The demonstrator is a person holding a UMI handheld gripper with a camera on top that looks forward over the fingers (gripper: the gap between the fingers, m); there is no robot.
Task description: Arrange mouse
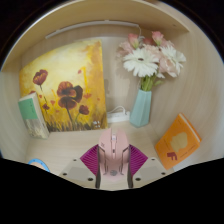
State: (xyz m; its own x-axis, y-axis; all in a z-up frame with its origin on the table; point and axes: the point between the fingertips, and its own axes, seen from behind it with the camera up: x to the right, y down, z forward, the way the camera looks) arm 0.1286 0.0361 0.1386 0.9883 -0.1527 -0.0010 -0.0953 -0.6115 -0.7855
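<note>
A pale pink computer mouse (pixel 112 152) sits between my gripper's (pixel 113 158) two fingers, its nose pointing away from me. The magenta pads (pixel 92 158) press against both its sides, so the gripper is shut on it. The mouse hangs low over the light tabletop (pixel 70 148), just in front of a blue vase. Whether it touches the table I cannot tell.
Beyond the fingers stands a light blue vase (pixel 141 108) with pink and white flowers (pixel 150 58). A yellow poppy painting (pixel 63 88) leans at the back left, a small green book (pixel 31 115) beside it. An orange card (pixel 177 140) lies to the right.
</note>
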